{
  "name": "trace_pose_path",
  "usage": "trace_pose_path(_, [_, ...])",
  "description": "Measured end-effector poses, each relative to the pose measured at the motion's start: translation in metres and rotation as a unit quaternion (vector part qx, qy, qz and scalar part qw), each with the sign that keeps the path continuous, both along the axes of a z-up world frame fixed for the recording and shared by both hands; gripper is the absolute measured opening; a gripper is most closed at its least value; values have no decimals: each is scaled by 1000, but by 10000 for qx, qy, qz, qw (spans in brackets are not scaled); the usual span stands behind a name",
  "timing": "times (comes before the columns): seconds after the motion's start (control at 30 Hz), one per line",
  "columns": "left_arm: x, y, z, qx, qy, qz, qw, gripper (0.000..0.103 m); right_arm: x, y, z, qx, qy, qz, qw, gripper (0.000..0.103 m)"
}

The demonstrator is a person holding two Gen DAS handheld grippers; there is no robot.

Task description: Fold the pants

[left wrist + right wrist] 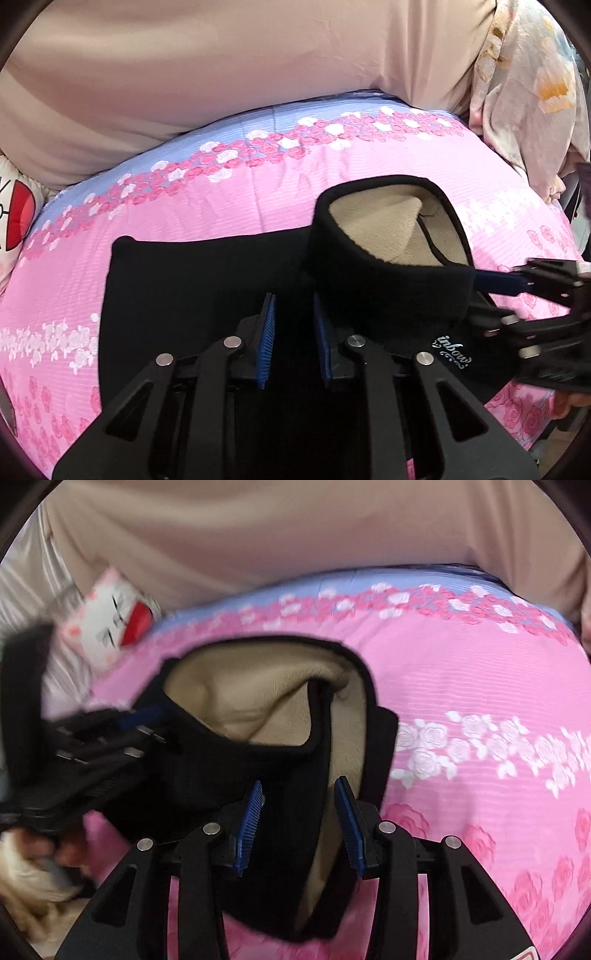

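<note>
1. Left hand-held gripper [295,317]: jaws nearly together and black cloth fills the narrow gap. I read this as clamped on the pants [192,295], which lie on the pink floral quilt [184,206] of the bed.
2. Waistband [388,266]: it gapes open, showing the beige fleece lining [373,225].
3. Right hand-held gripper [299,805]: jaws apart with a flap of waistband hanging between the pads. There is a gap on both sides, so it has no grip.
4. Step in hand (judgement): secure the waistband at both ends. The right jaws should take both layers of the band, lining included, before any lift. Then pull the band taut and level so that the fold lands square.
5. Left wrist view only: the flat body of the pants, a white script logo [452,350], and the right tool side-on at the waistband's end.
6. Right wrist view only: the cloth between the right pads. The left tool is blurred here.
</note>
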State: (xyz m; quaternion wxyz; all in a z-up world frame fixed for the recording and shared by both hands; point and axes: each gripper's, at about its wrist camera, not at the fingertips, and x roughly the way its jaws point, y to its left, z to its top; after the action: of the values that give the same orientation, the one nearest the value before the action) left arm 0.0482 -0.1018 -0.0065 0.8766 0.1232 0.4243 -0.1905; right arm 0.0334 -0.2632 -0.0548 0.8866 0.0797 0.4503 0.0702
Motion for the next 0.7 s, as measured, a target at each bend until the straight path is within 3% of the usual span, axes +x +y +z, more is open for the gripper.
trace_pose_path(0.03, [0, 2, 0, -15, 29, 5, 10000, 20, 1, 3, -1, 30, -26, 21, 10000, 42])
trace_pose_path(0.07, [0, 3, 0, -26, 36, 0, 10000, 21, 1, 8, 0, -5, -72, 111, 9999, 26])
trace_pose_path(0.17, [-3, 5, 5, -113, 50, -23, 9999, 21, -10, 8, 22, 198, -402, 153, 9989, 5])
trace_pose_path(0.27, [-14, 0, 18, -247, -48, -227, 9994, 23, -31, -15, 38, 446, -669, -117, 9967, 5])
trace_pose_path(0.33, [-20, -6, 20, -208, -188, -303, 9991, 39, -28, -29, 13, 471, -383, -392, 9974, 5])
trace_pose_path(0.37, [-20, -10, 17, -178, -208, -319, 9991, 57, -22, -38, -13, 589, -105, -501, 9969, 8])
trace_pose_path(0.4, [-19, -15, 8, -110, -124, -327, 9993, 67, -25, -47, -21, 958, -227, -595, 9934, 8])
trace_pose_path(0.43, [-18, -19, 1, -62, -4, -362, 9993, 68, -29, -54, -21, 1305, -271, -692, 9887, 8])
trace_pose_path(0.47, [-17, -21, -5, -25, 111, -371, 9992, 67, -35, -58, -14, 1319, -338, -805, 9874, 8])
trace_pose_path(0.53, [-19, -17, -6, -19, 152, -305, 9994, 67, -48, -59, 4, 879, -591, -1140, 9878, 12])
trace_pose_path(0.57, [-20, -13, 0, -80, 108, -285, 9995, 67, -57, -64, 14, 671, -695, -1359, 9860, 17])
trace_pose_path(0.63, [-22, -1, 16, -211, -85, -180, 9996, 68, -72, -74, 29, 547, -859, -1695, 9803, 18])
trace_pose_path(0.67, [-22, 6, 23, -260, -178, -107, 9994, 73, -81, -77, 39, 512, -976, -1789, 9777, 18])
trace_pose_path(0.7, [-22, 16, 34, -326, -305, 2, 9990, 85, -88, -74, 50, 477, -1109, -1822, 9758, 18])
